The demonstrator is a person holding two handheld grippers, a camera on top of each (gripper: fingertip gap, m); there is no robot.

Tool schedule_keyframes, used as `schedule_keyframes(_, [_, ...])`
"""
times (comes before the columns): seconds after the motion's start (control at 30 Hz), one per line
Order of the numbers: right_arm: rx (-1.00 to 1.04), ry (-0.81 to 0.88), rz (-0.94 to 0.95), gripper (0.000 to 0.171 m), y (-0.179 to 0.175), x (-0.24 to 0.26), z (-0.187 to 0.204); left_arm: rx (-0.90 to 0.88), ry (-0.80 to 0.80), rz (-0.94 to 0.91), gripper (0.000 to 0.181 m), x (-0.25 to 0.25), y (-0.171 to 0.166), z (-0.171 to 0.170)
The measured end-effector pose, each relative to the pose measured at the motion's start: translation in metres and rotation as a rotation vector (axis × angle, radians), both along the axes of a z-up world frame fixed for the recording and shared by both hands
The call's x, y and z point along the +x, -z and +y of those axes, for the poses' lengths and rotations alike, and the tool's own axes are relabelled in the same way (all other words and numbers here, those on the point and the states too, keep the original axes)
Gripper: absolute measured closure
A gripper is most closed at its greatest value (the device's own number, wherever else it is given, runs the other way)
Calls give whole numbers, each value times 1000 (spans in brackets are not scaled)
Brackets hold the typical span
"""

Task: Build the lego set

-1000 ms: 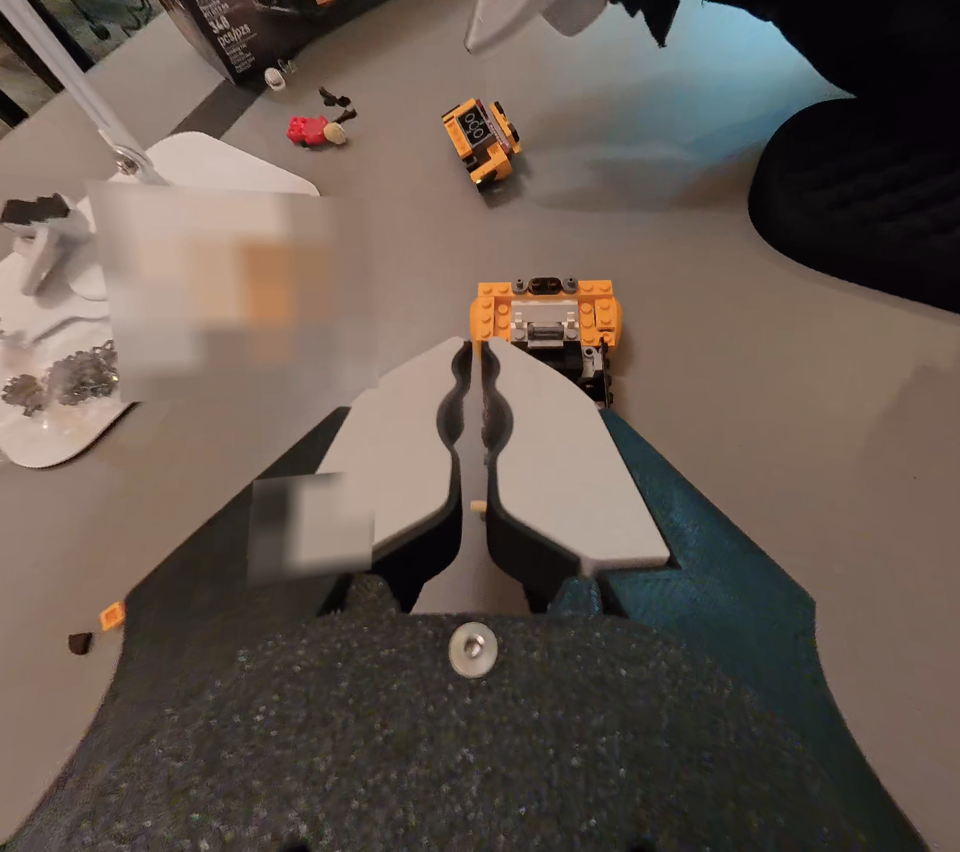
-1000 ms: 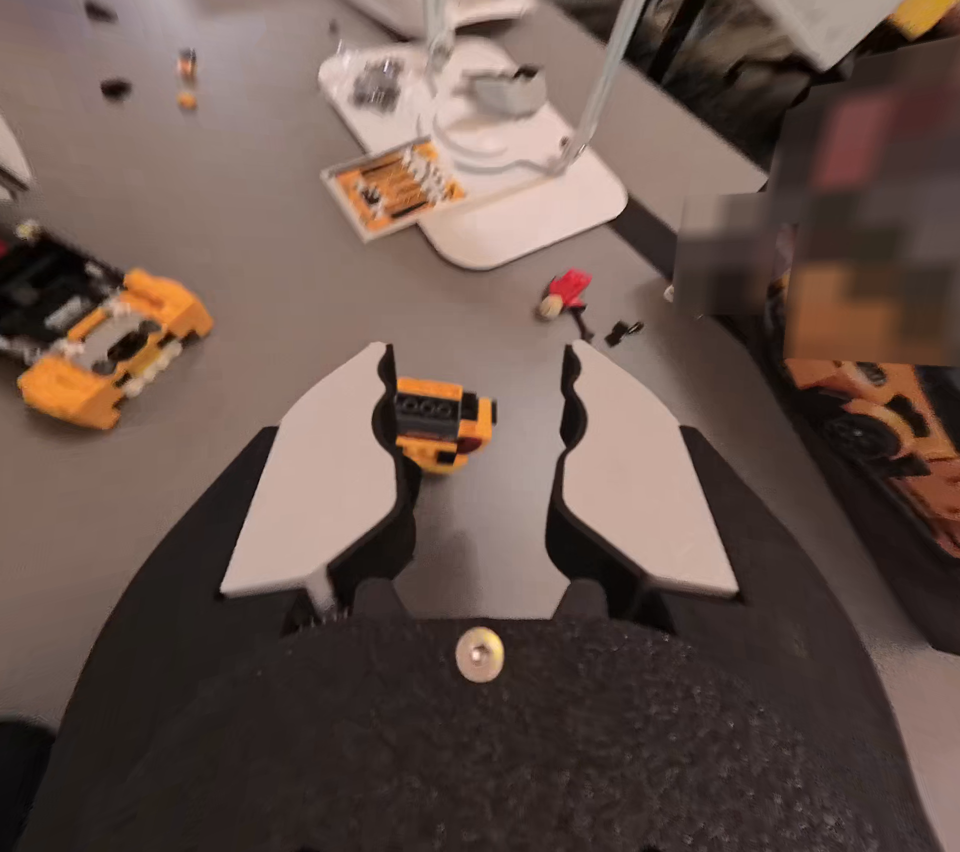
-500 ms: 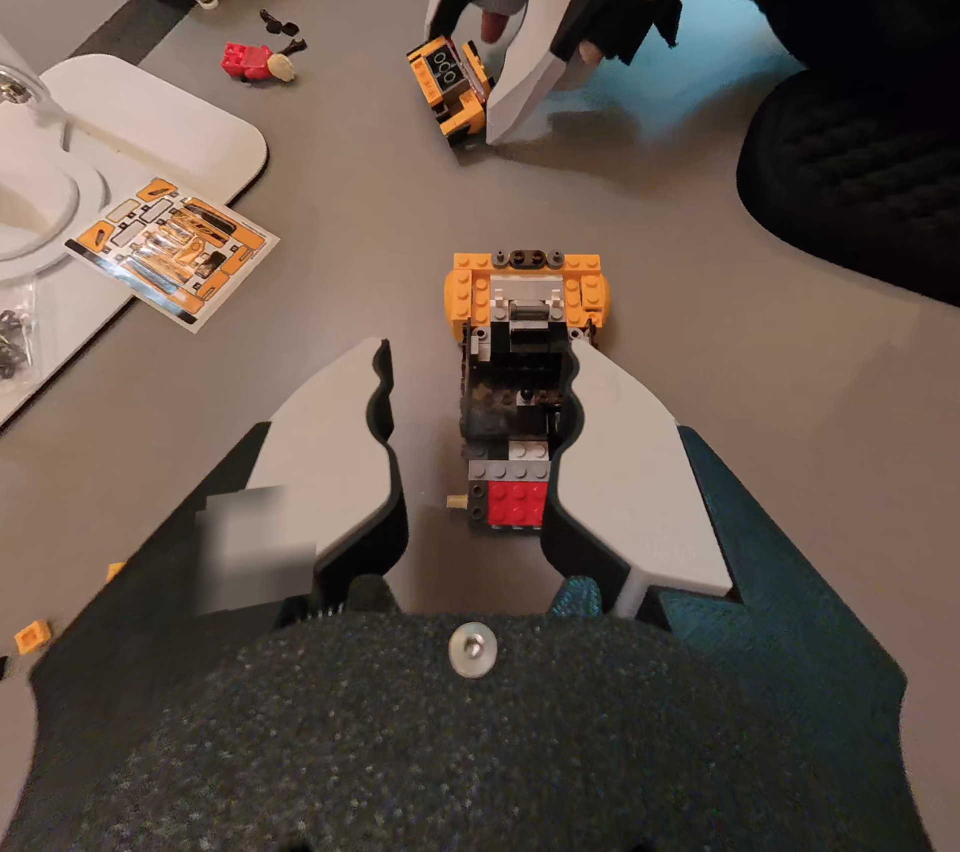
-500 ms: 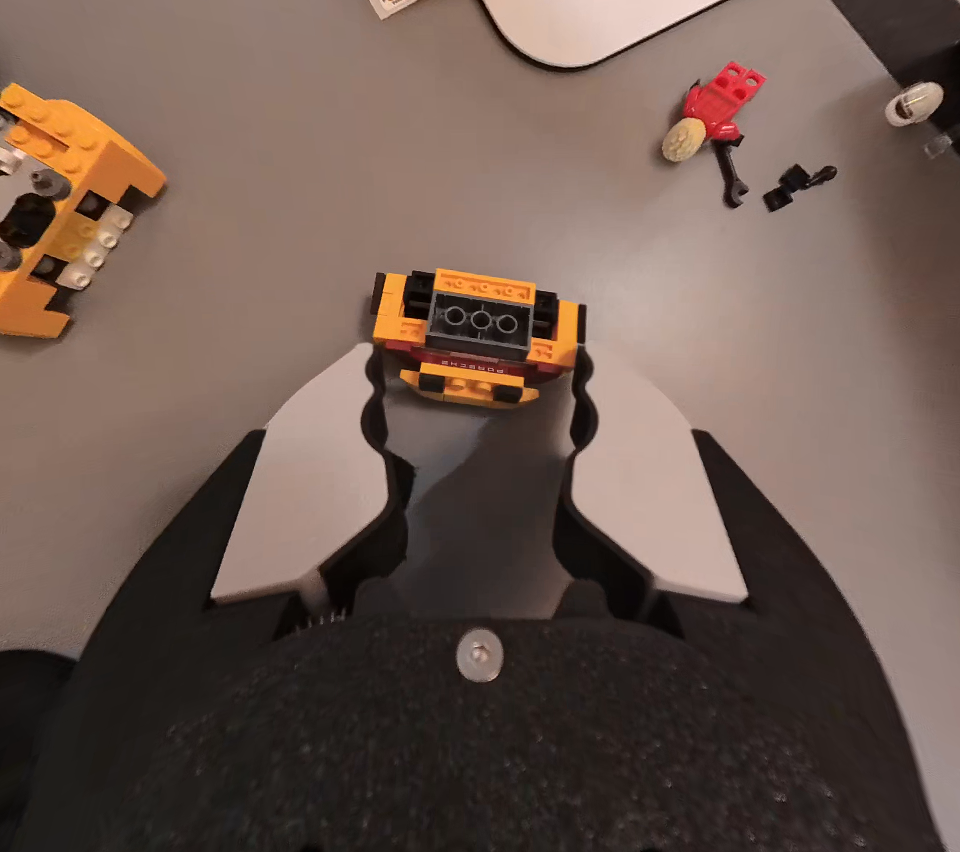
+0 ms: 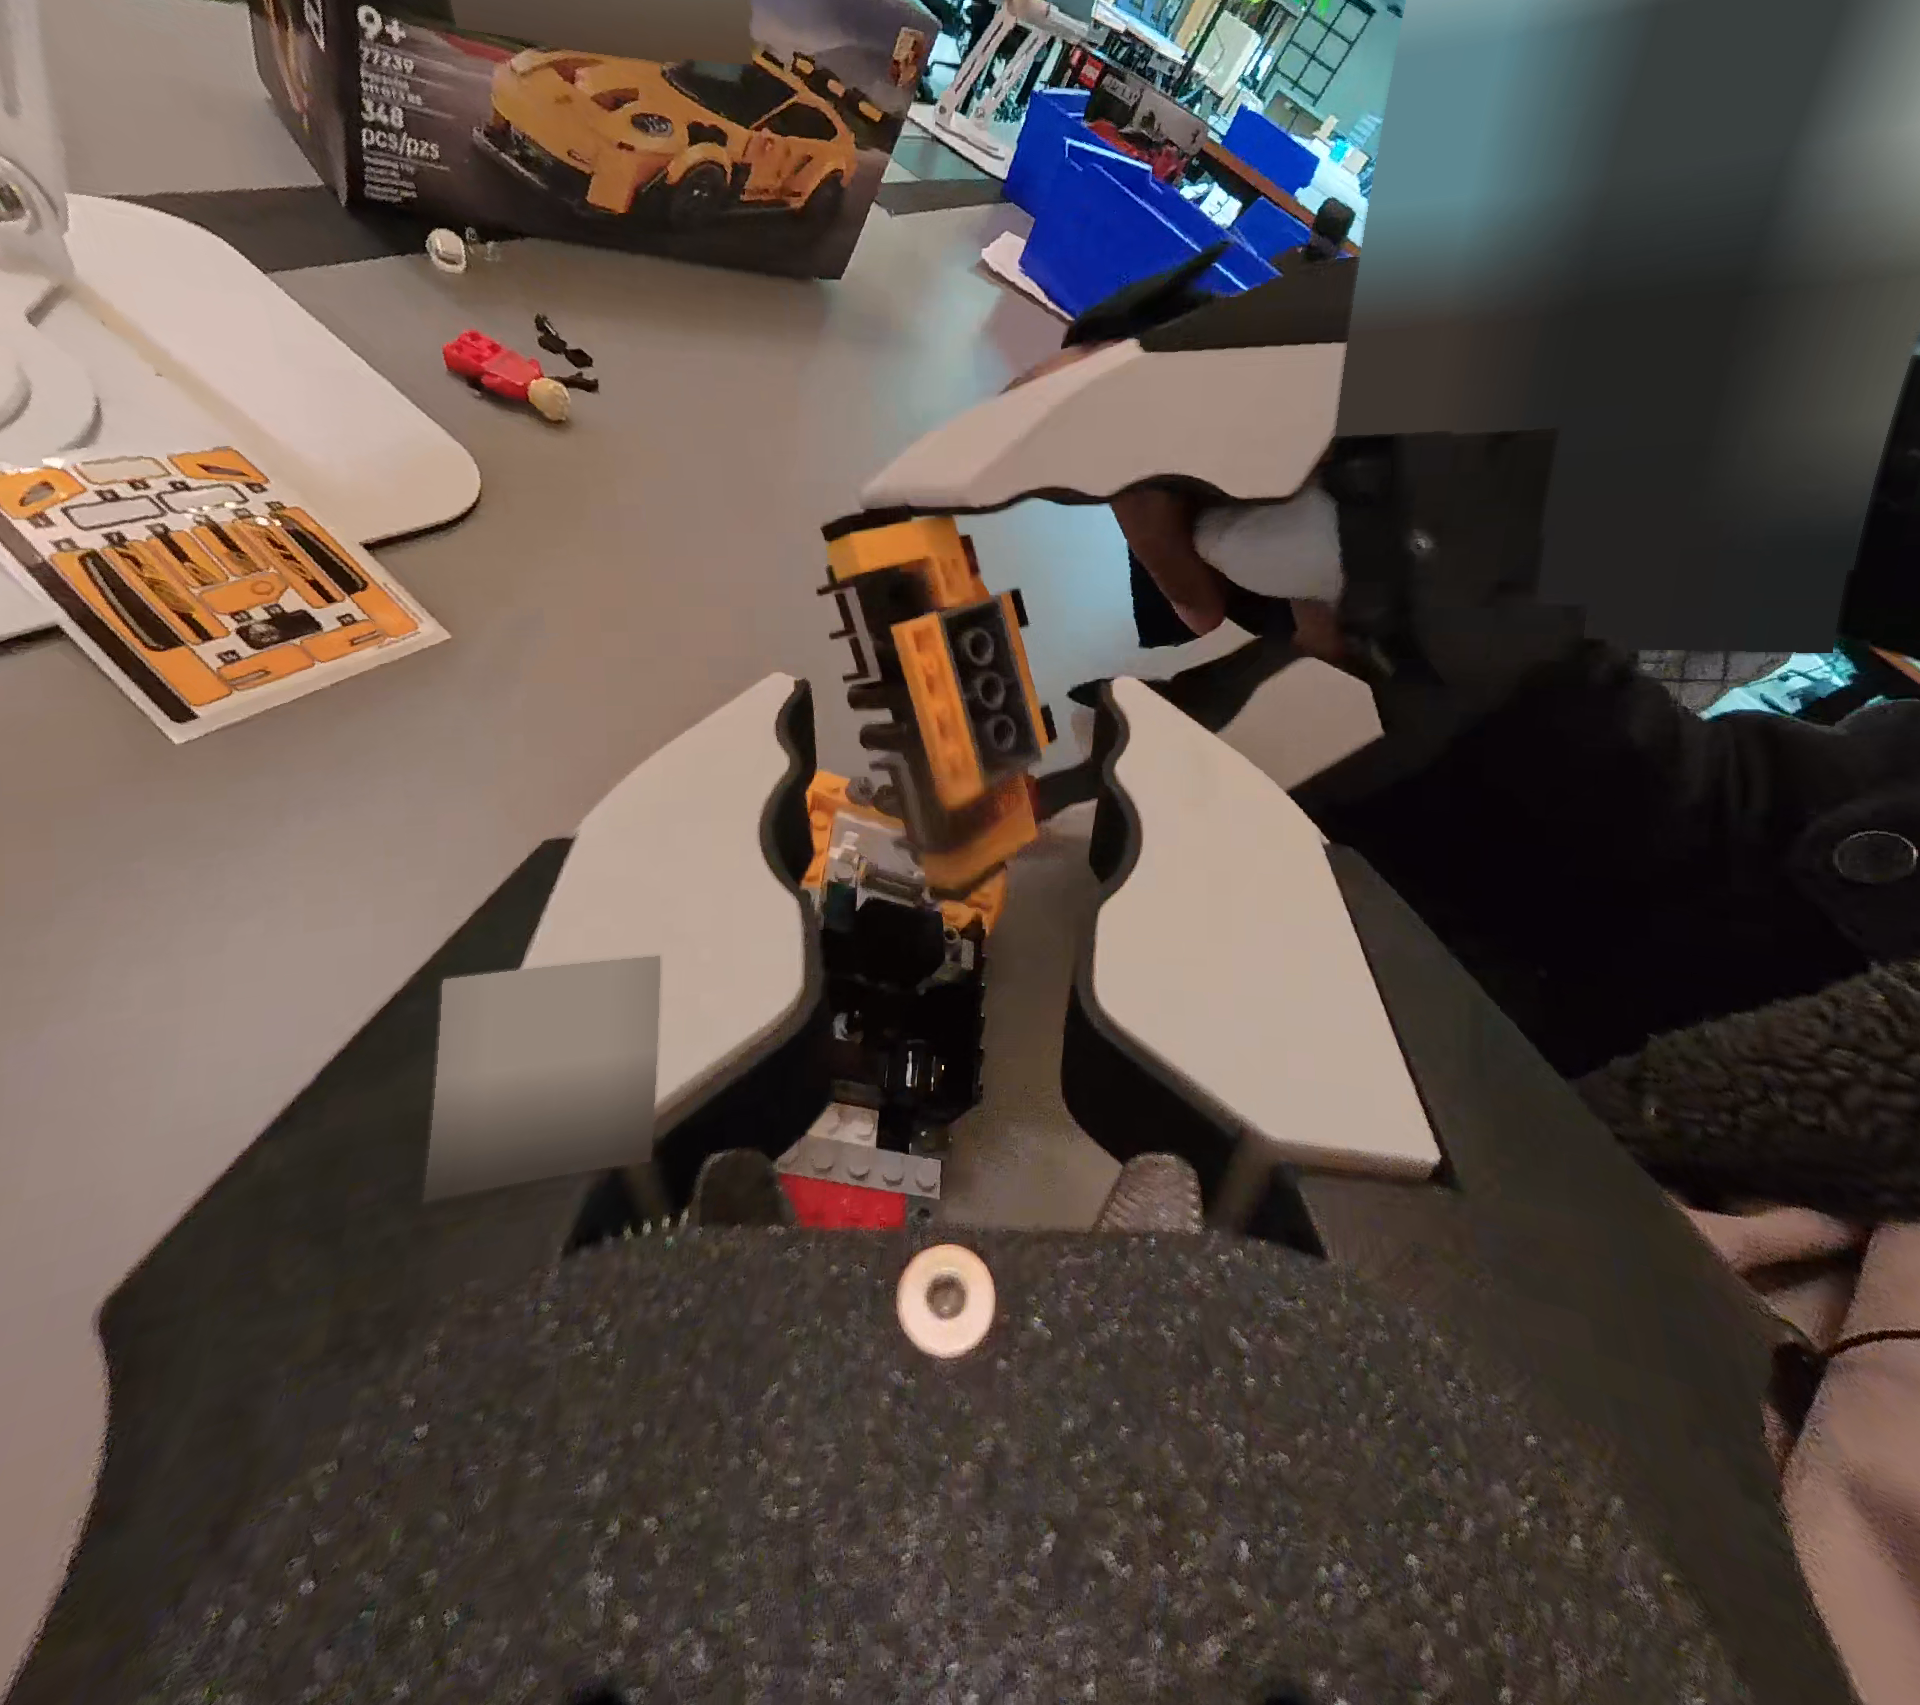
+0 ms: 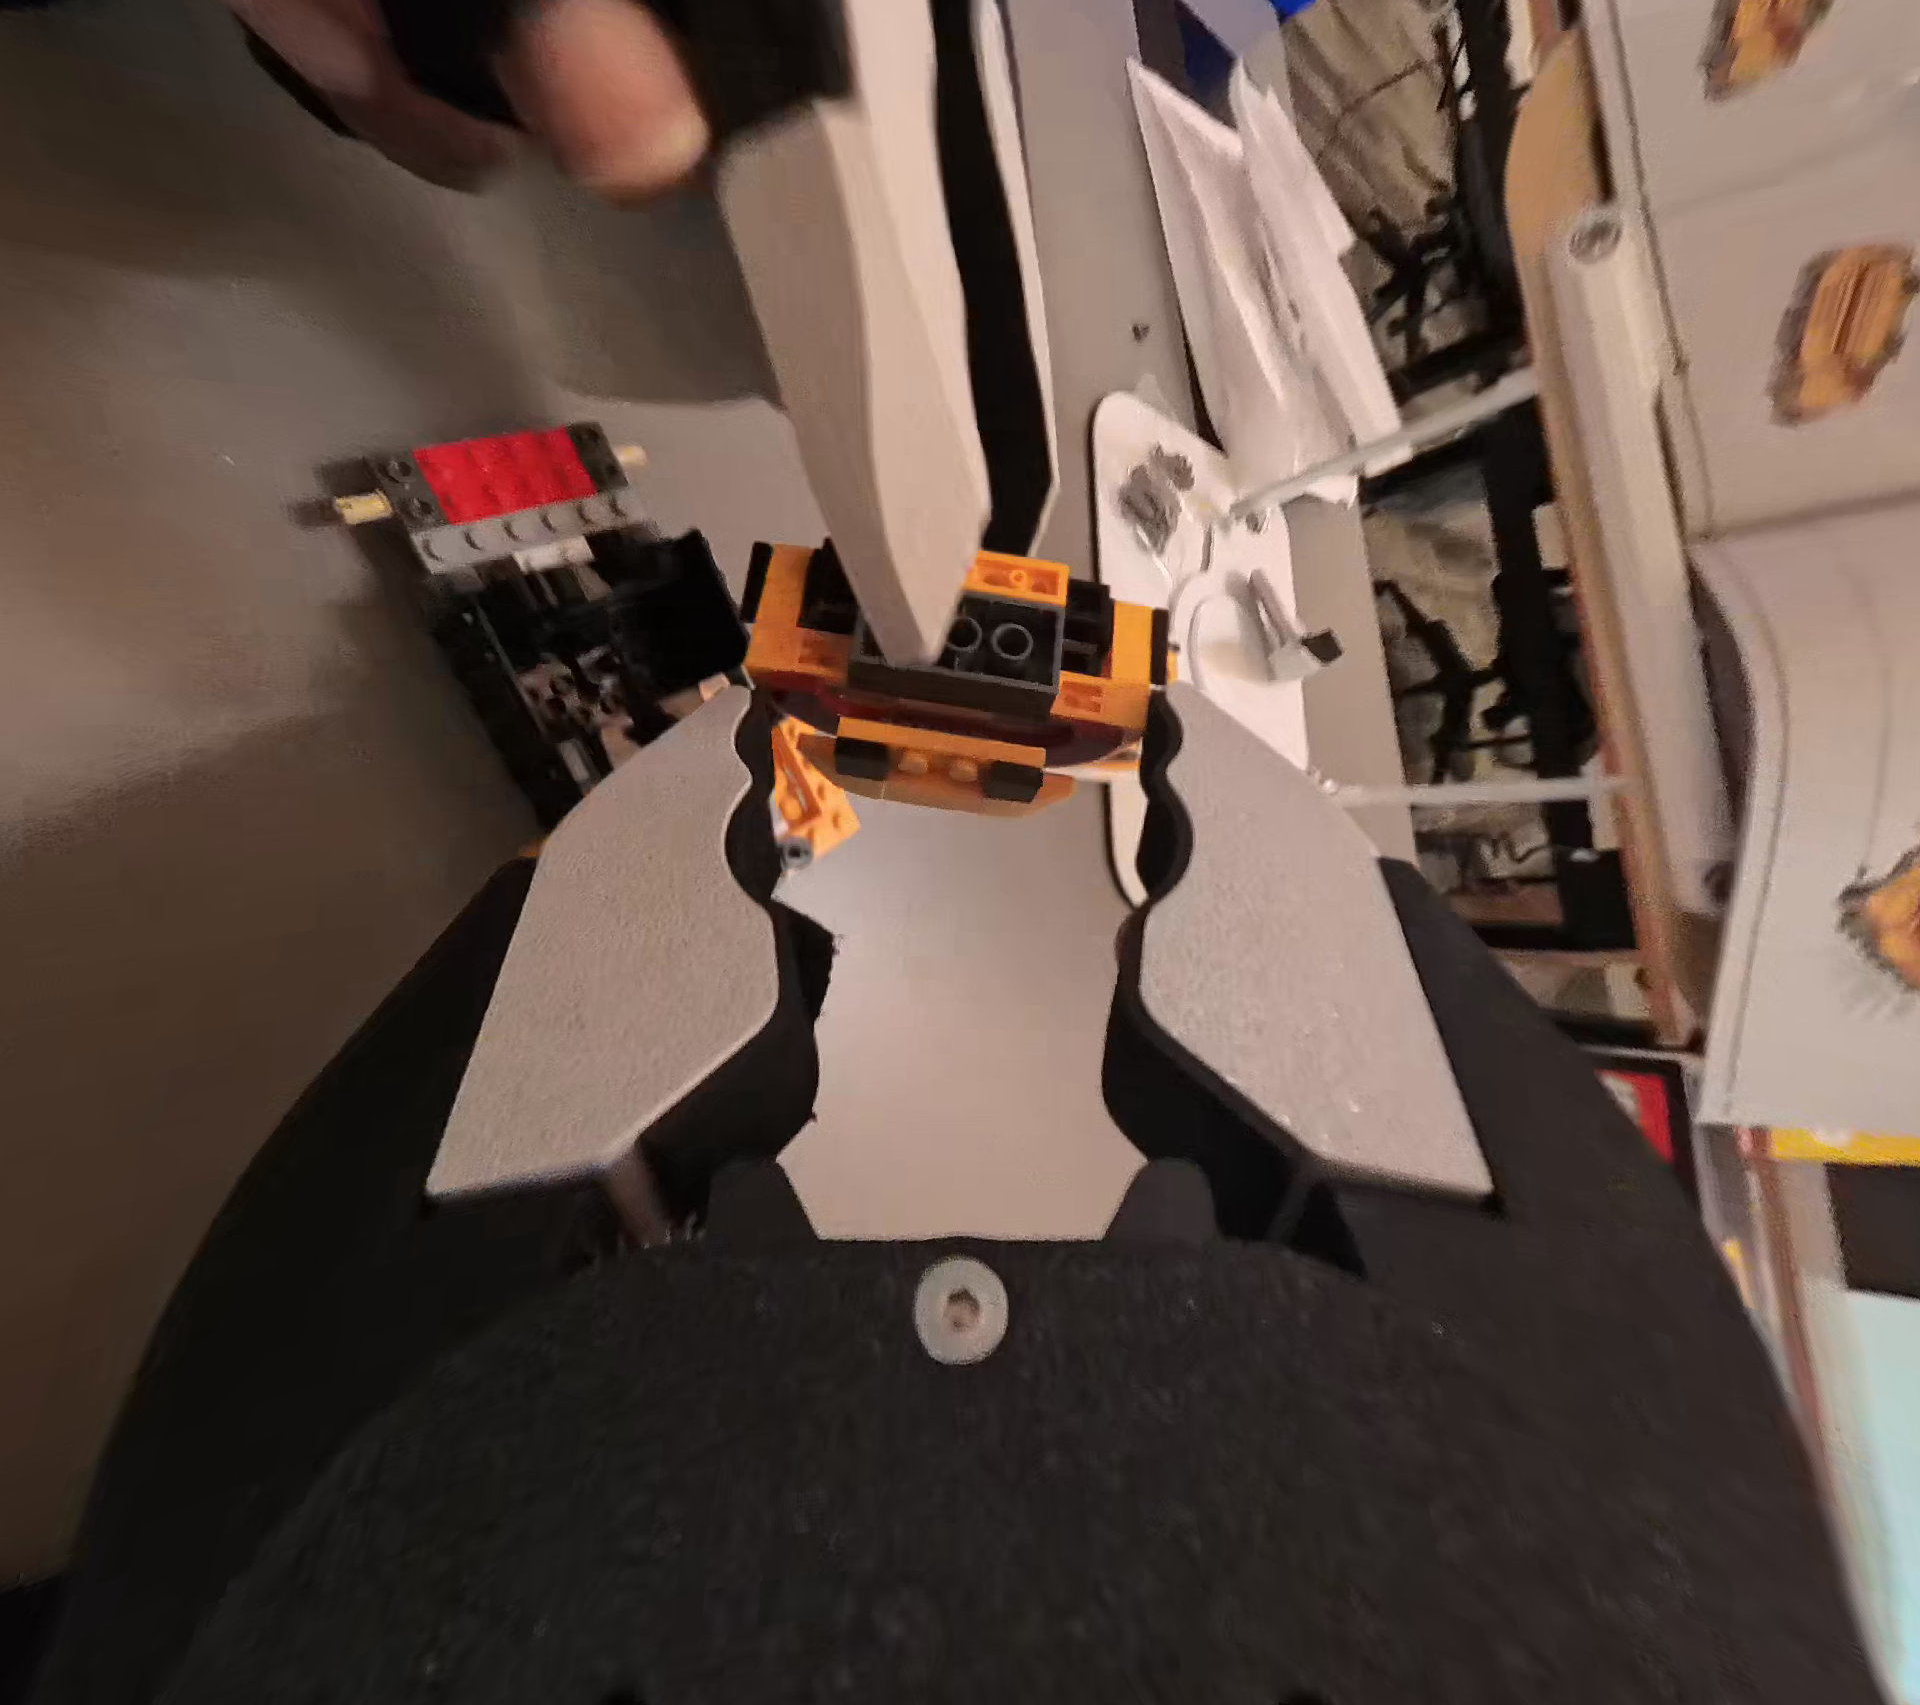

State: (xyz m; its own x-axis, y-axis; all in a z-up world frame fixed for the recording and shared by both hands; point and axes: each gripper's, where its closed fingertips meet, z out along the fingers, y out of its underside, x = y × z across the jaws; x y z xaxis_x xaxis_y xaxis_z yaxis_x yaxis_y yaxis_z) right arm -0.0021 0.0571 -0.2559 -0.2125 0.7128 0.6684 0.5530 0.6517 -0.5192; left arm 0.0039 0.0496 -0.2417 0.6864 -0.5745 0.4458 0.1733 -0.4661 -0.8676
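Note:
A black car chassis (image 5: 904,980) with an orange front and a red rear plate lies on the grey table (image 5: 623,824), in line between the fingers of my left gripper (image 5: 951,699). The left jaws stand apart, with a gap on the chassis's right side. My right gripper (image 6: 951,710) is shut on a small orange and black brick module (image 6: 935,720). It holds the module (image 5: 935,668) tilted just above the chassis's orange front. The chassis also shows in the right wrist view (image 6: 561,616). A left finger (image 6: 873,408) reaches the module's top there.
The set's box (image 5: 582,128) stands at the back. A sticker sheet (image 5: 208,575), a white lamp base (image 5: 260,367) and a red minifigure (image 5: 499,372) with small black parts lie to the left. Blue bins (image 5: 1122,201) sit behind, and a person's dark sleeve (image 5: 1662,824) is to the right. The grippers are tip to tip, or close to it. The red minifigure (image 5: 499,372) is about 25 cm from both grippers' fingertips.
My left gripper opened and came over the chassis. My right gripper closed on the orange module, lifted it off the table and brought it to the chassis's front.

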Motion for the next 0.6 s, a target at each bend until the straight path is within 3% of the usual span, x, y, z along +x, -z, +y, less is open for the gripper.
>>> schedule_keyframes(0.17, [119,-18,16,103,-7,-7,-15,-2,59,9,144,5,3,-6])
schedule_keyframes(0.27, [88,-40,105,103,-21,-7,-21,28,137,-134,145,6,-13,-12])
schedule_keyframes(0.47, [-325,-136,332,108,-49,-10,-39,27,343,-612,145,1,-50,-28])
schedule_keyframes(0.6, [-554,-153,378,112,-60,-9,-44,60,384,-757,146,-7,-64,-32])
